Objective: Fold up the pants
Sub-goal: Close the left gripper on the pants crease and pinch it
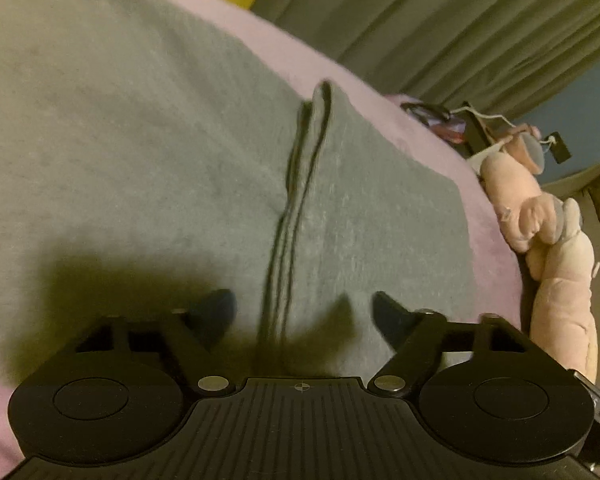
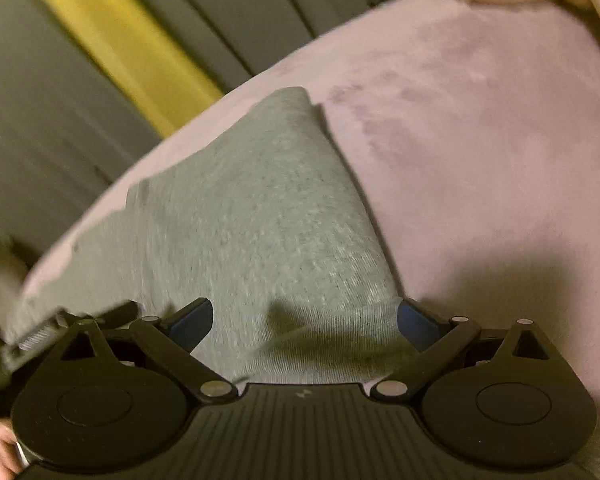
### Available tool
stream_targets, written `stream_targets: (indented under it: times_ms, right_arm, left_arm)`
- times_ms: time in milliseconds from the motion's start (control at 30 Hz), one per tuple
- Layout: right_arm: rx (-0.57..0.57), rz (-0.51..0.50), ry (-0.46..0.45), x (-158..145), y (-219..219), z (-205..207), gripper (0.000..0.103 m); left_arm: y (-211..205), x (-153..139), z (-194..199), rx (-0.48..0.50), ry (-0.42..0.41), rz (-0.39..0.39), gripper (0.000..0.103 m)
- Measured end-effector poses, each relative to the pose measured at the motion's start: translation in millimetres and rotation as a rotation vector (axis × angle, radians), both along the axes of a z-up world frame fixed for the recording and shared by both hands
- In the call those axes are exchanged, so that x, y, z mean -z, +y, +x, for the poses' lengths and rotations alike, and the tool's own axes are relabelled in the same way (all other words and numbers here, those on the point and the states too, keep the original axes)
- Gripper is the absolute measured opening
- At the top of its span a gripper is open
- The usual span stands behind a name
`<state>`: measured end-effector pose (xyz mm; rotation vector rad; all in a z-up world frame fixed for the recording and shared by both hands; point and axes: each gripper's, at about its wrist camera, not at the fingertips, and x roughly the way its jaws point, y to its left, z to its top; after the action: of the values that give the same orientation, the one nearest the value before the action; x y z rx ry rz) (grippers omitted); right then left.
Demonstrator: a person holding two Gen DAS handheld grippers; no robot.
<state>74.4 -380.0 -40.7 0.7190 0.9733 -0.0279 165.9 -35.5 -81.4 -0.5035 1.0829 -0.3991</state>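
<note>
Grey pants (image 1: 148, 128) lie spread flat on a bed covered with a pale pink blanket (image 1: 284, 52), two hand-held grippers poised low over the cloth. Seen from the left wrist, the left gripper (image 1: 304, 312) has its fingers (image 1: 216, 312) spread apart above the fabric, nothing pinched between them; a dark double seam (image 1: 296, 200) runs from between them toward 12 o'clock, ending at a raised fold. The gripper's shadow falls on the cloth at 9 o'clock. From the right wrist, the right gripper (image 2: 304, 320) also has its fingers (image 2: 192, 322) spread wide, straddling a ribbed hem of the pants without pressing on it; the garment tapers toward 12 o'clock, its far corner resting on the blanket, which stretches bare toward 2 o'clock. Around the bed, olive-grey curtains (image 1: 460, 20) hang in folds, with a yellow strip (image 2: 120, 48) among them. A pink plush toy (image 1: 540, 220) lies at the bed's edge at 3 o'clock in the left view, beside dark clutter too blurred to identify. A patch of blue wall (image 1: 580, 96) shows behind it.
</note>
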Motion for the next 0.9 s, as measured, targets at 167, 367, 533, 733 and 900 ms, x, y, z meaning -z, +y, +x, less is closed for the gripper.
stream_targets:
  times_ms: [167, 367, 533, 733, 900]
  right_arm:
    - [-0.010, -0.013, -0.015, -0.3, 2.4, 2.8, 0.099]
    - [0.008, -0.001, -0.026, -0.5, -0.6, 4.3, 0.099]
    - [0.041, 0.027, -0.029, 0.8, -6.1, 0.7, 0.099]
    - [0.028, 0.008, -0.037, -1.4, -3.5, 0.4, 0.099]
    - [0.026, 0.001, -0.027, -0.2, -2.9, 3.1, 0.099]
  left_arm:
    - [-12.6, 4.0, 14.9, 0.017, 0.014, -0.058, 0.060]
    - [-3.9, 14.0, 20.8, -0.057, 0.071, -0.171, 0.016]
    - [-0.6, -19.6, 7.2, -0.013, -0.061, -0.131, 0.015]
    - [28.0, -51.5, 4.5, -0.032, -0.152, -0.044, 0.015]
    - [65.5, -55.5, -2.9, -0.081, -0.187, 0.068, 0.015]
